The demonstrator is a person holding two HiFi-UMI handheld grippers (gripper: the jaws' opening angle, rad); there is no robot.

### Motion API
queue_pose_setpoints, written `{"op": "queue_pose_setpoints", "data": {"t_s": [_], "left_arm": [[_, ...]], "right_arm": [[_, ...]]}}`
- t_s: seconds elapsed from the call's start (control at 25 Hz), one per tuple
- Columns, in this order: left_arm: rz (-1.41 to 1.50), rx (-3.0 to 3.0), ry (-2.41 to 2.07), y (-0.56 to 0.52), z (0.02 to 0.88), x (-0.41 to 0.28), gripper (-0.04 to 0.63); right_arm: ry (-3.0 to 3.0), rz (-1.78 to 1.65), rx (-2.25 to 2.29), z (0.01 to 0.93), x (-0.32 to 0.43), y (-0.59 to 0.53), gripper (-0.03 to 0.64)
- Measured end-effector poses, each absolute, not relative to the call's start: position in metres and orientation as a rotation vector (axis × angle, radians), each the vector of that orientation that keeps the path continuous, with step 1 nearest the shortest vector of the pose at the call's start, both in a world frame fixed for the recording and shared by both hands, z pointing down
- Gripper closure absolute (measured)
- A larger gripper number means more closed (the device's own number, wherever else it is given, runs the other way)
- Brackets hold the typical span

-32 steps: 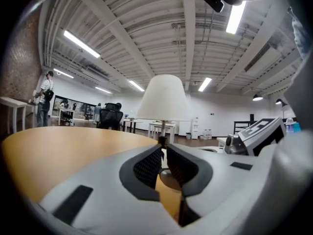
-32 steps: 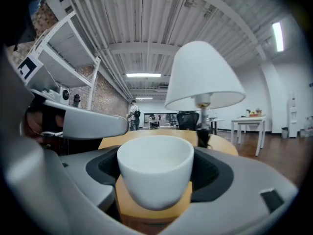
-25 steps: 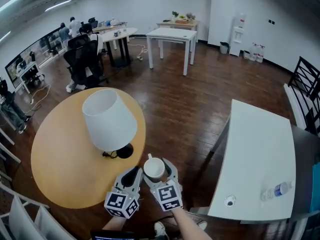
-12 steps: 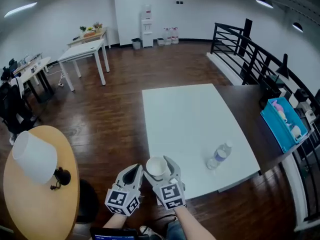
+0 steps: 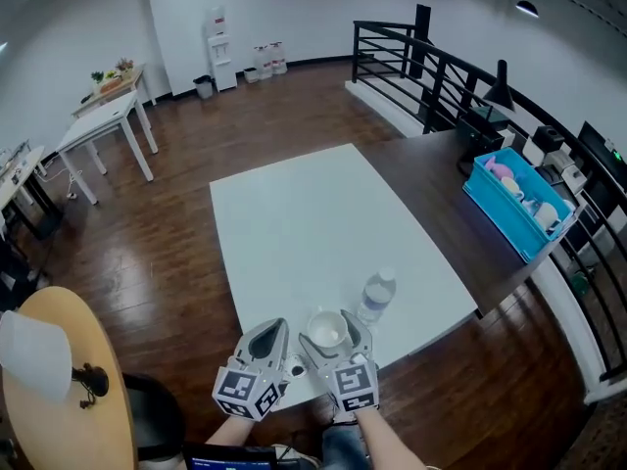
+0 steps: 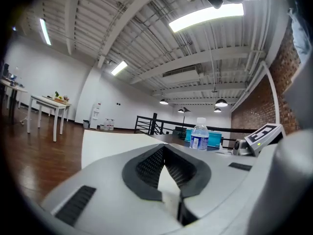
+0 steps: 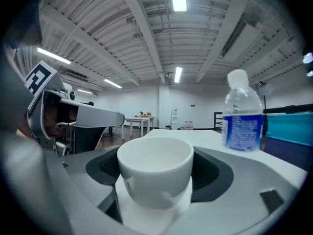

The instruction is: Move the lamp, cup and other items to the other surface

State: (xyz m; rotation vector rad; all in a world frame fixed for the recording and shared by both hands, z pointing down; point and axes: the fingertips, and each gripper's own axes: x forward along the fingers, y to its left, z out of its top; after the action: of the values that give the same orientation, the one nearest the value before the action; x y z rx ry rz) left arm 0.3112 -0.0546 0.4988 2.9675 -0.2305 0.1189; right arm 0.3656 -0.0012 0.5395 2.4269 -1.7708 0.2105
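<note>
The white cup, clamped in the right gripper, has been carried to the worktop's near edge beside a water bottle (blue label illegible); the left gripper is held closed, empty.

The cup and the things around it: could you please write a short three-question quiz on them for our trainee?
1. True or false: the right gripper is shut on the cup.
2. Which thing stands on the white table? A: a book. B: a water bottle. C: a plate.
3. Fill the gap: the lamp stands on the ___ wooden table at the head view's left edge.

Key: 1 true; 2 B; 3 round.
</note>
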Motion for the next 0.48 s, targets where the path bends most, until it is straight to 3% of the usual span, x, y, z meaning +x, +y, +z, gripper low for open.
{"op": "queue_pose_setpoints", "data": {"t_s": [0.48], "left_arm": [[0.240,2.961,-0.156,-0.047,0.525,0.335,0.583]], "right_arm": [[-1.649,0.343,2.568,0.584,0.400,0.031,0.219]]}}
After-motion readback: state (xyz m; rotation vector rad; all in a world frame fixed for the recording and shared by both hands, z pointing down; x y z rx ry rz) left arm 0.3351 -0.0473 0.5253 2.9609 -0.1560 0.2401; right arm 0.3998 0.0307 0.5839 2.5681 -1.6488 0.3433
